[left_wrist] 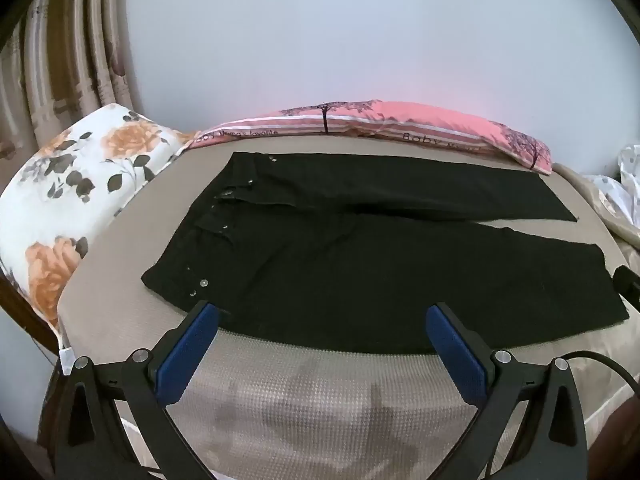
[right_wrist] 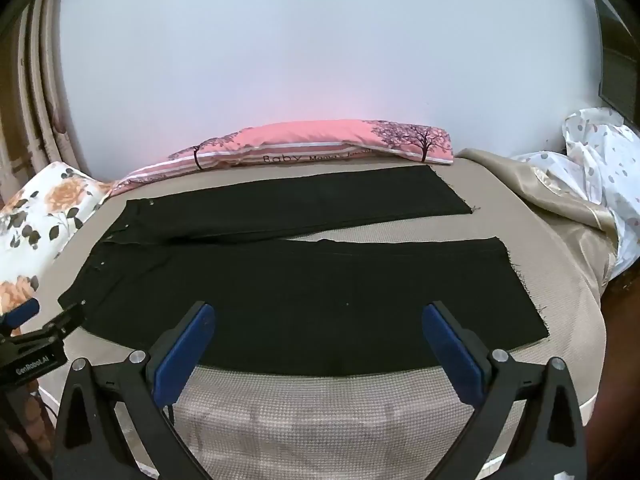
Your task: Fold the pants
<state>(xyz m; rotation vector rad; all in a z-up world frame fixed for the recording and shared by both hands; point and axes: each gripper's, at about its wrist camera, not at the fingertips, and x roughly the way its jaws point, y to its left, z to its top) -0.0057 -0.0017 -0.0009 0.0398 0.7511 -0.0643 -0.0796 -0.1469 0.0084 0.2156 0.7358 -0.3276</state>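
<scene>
Both grippers, left gripper (left_wrist: 322, 316) and right gripper (right_wrist: 319, 316), hang wide open and hold nothing. Black pants (left_wrist: 360, 264) lie flat on the tan bed cover (left_wrist: 320, 400), waist left, legs right. Folding has not begun, so next comes grabbing the near leg's edge.

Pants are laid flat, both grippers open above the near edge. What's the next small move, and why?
Probably lower both grippers to the near leg's edge and pinch it: left gripper near the waistband, right gripper toward the hem. The black pants lie flat on the bed, legs apart and unfolded, and neither gripper's open jaws hold fabric.
</scene>
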